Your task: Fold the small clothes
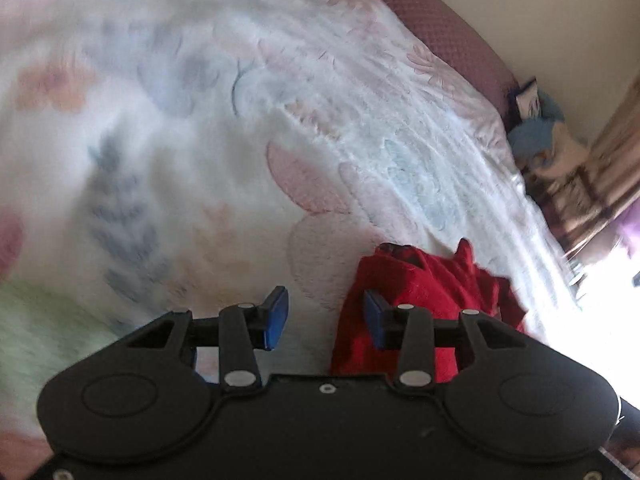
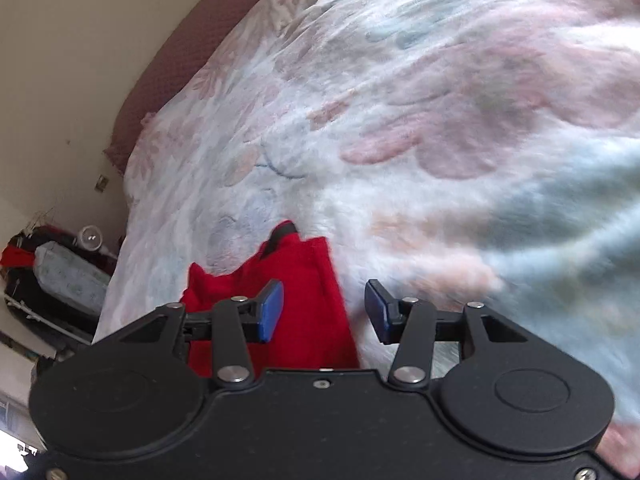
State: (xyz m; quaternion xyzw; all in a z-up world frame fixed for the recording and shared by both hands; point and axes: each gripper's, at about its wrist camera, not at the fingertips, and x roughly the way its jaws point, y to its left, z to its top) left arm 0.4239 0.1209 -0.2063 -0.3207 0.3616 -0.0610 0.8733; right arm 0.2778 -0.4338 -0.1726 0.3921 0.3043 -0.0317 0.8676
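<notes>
No fold can be seen in the red garment (image 1: 416, 304), so the task is judged to be at or close to its start. The garment is found bunched in a loose heap on the bed (image 1: 240, 120), over the floral blanket (image 2: 400, 120), close to the bed's side edge beyond which the floor and some clutter are seen. A darker patch at the far end of the heap may be a collar or label, though the frames are too blurred for this to be settled.

In the left wrist view, the left gripper (image 1: 326, 320) is held with its blue pads (image 1: 276, 318) spread apart, and nothing is pinched between them. The garment lies under and beyond its right-hand finger, with bare blanket under the other. Whether cloth is touched cannot be told.

In the right wrist view, the right gripper (image 2: 324, 312) is likewise spread and empty. Here the garment (image 2: 296, 280) lies under the left-hand finger and in part of the gap, with blanket under the right-hand finger.

The whole of the work is judged to be left: the heap has to be spread flat, its edges found, and the folds made.

No container is seen on the bed, so nothing can be reported as held in one. Beside the bed, a pile of dark and red items (image 2: 24, 256) is made out, but its nature cannot be told.
</notes>
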